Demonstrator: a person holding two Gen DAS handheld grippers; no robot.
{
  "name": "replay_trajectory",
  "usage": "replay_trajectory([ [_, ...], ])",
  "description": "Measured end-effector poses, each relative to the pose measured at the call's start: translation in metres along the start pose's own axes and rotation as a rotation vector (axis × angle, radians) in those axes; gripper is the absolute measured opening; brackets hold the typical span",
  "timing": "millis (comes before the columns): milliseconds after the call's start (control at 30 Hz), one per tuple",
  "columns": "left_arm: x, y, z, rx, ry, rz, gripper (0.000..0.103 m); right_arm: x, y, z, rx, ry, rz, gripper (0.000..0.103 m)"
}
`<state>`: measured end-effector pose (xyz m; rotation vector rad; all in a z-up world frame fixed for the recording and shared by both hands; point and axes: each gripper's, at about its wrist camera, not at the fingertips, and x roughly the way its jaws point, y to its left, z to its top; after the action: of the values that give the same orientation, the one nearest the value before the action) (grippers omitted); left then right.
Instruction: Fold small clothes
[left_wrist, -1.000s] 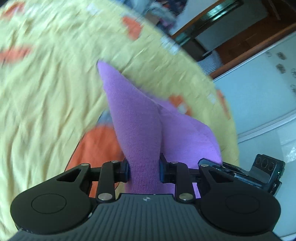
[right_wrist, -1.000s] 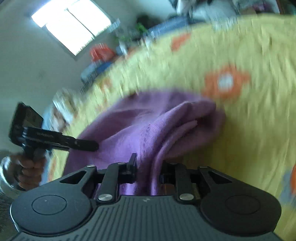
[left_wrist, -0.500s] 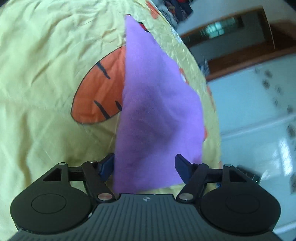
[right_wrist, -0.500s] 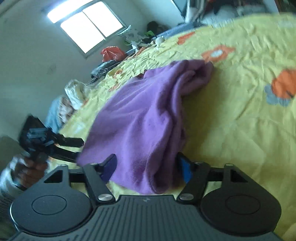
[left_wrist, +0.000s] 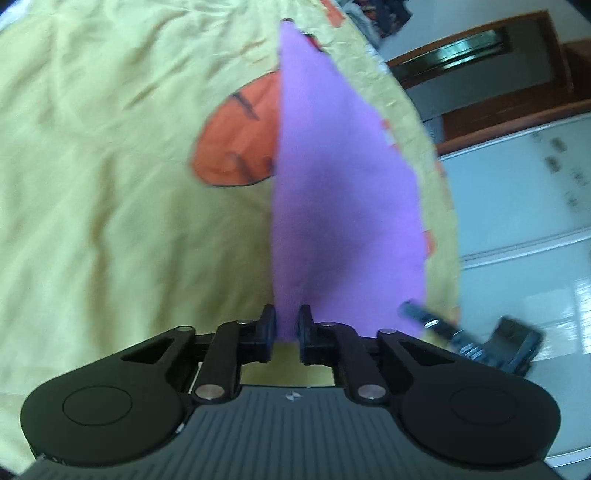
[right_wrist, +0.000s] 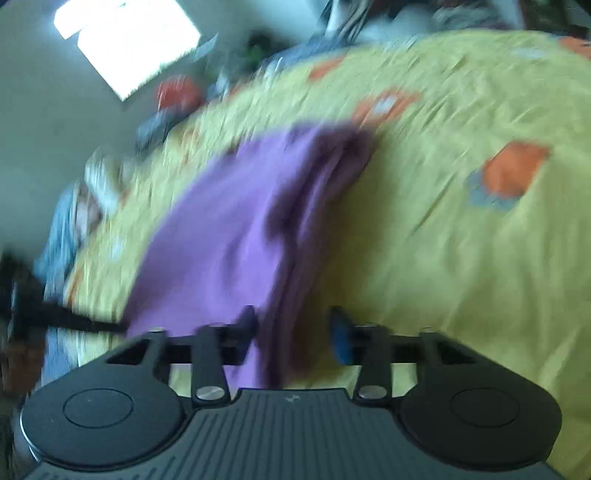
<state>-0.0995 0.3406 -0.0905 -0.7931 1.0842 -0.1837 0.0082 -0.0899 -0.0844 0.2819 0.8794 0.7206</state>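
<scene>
A purple garment (left_wrist: 332, 192) lies on the yellow bedspread (left_wrist: 110, 184), running away from me in a long folded shape. My left gripper (left_wrist: 287, 325) is shut on its near edge, the cloth pinched between the two pads. In the right wrist view, which is blurred, the same purple garment (right_wrist: 236, 229) lies bunched along one side. My right gripper (right_wrist: 293, 328) straddles that bunched edge with its jaws partly apart. The blue pad of one of the fingers (right_wrist: 341, 341) shows clear of the cloth. The right gripper (left_wrist: 465, 332) also appears at the lower right of the left wrist view.
The bedspread carries orange prints (left_wrist: 236, 144). Its edge drops off at the right, where a white wardrobe (left_wrist: 524, 184) and a wooden door frame (left_wrist: 480, 48) stand. Piled clothes and bags (right_wrist: 177, 96) lie along the bed's far side under a bright window (right_wrist: 125, 40).
One second ago both grippers held the garment; half a second ago both stood wide open. Now the left has shut on the near edge and the right's jaws have narrowed around the bunched cloth.
</scene>
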Motion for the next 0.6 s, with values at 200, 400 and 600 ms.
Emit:
replay_trajectory([
  [200,-0.013,-0.056,0.051,0.269,-0.195,0.078,0.046,0.022,-0.037,0.065,0.260,-0.152,0.140,0.046],
  [400,0.054,-0.096,0.119,0.355,-0.222,0.110,0.061,0.084,-0.063,0.109,0.395,-0.071,0.107,0.046],
  [600,0.095,-0.096,0.141,0.394,-0.205,0.154,0.074,0.099,-0.044,0.125,0.250,-0.082,0.144,0.003],
])
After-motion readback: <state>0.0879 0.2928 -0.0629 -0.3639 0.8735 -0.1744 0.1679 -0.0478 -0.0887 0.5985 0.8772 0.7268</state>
